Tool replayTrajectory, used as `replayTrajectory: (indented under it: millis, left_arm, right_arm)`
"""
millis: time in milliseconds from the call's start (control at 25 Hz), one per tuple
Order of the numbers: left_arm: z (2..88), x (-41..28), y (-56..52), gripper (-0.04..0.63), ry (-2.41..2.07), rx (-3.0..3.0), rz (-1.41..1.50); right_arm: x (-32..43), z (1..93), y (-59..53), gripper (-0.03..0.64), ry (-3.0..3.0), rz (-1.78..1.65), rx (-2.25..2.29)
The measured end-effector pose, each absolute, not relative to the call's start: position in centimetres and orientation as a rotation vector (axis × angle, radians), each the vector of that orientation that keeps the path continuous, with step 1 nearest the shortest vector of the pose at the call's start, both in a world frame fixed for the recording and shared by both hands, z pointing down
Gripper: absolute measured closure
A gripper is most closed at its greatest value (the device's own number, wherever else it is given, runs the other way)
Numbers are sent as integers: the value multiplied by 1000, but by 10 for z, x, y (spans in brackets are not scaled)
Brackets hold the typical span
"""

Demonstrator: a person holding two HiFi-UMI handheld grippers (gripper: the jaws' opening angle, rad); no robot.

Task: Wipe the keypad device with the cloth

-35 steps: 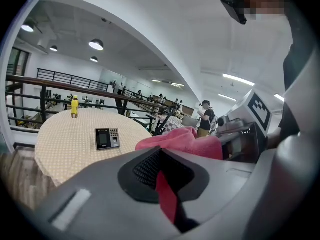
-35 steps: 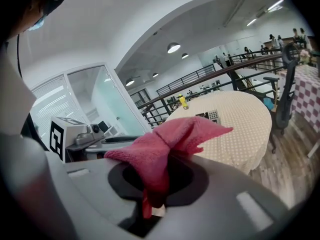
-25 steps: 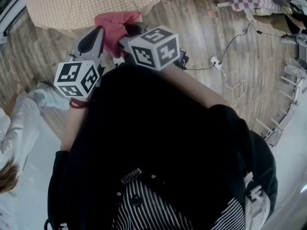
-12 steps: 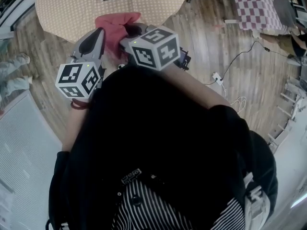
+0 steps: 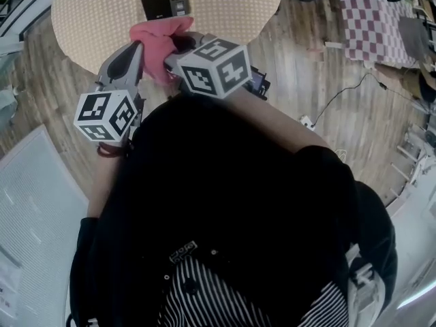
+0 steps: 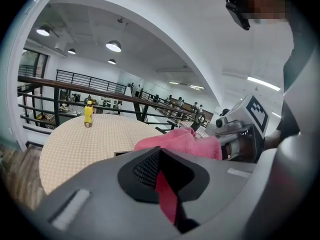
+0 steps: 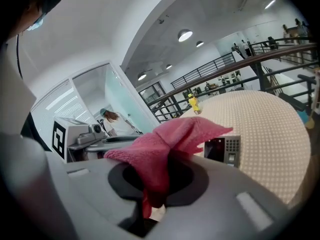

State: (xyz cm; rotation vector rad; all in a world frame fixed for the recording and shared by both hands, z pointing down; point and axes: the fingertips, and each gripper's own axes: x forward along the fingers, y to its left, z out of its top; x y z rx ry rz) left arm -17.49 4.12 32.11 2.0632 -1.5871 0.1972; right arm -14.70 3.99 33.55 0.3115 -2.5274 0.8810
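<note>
The keypad device (image 5: 165, 2) is a dark flat box with a number pad, lying on the round beige dotted table (image 5: 82, 19); it also shows in the right gripper view (image 7: 223, 149). A pink cloth (image 5: 155, 34) hangs bunched between both grippers, just short of the table's near edge. My right gripper (image 7: 160, 169) is shut on the cloth (image 7: 172, 136), which rises out of its jaws. My left gripper (image 6: 160, 156) is shut too, with a red strip of the cloth (image 6: 182, 141) in its gap. Both grippers are held close to my chest, left (image 5: 139, 46) and right (image 5: 176, 46).
A yellow bottle (image 6: 88, 115) stands on the far side of the table. A wooden floor (image 5: 300, 60) with cables (image 5: 306, 122) lies to the right, and a checked cloth (image 5: 378, 19) beyond. A pale mat (image 5: 27, 203) is at left. A person in white (image 7: 114, 121) stands behind.
The table has come nearer and the keypad device has come into view at its near part. Both grippers hold the cloth as before. The person at left has left the head view.
</note>
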Motion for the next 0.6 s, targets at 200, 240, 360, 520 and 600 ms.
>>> replayTrajectory:
  millis: [200,240,360,520,600]
  left_arm:
    - [327,-162,-13,592,-1592,2012,224]
    - [330,-160,-20,592,-1591,2005,230]
    - [333,-152,-41,592,-1596,1987,256]
    - [334,-142,-59,592,-1609,1963,270]
    - [335,-142,-62,592,-1607,1958,278]
  right_arm:
    - [-135,342,-14,554,-2517,933,268]
    - [-132,345,-21,554,-2515,945,260]
    - [-124,349,-41,554,-2511,979,237]
    - [-117,354,-62,554,-2508,1014,204]
    - [-117,354,-65,554,-2511,1030,200]
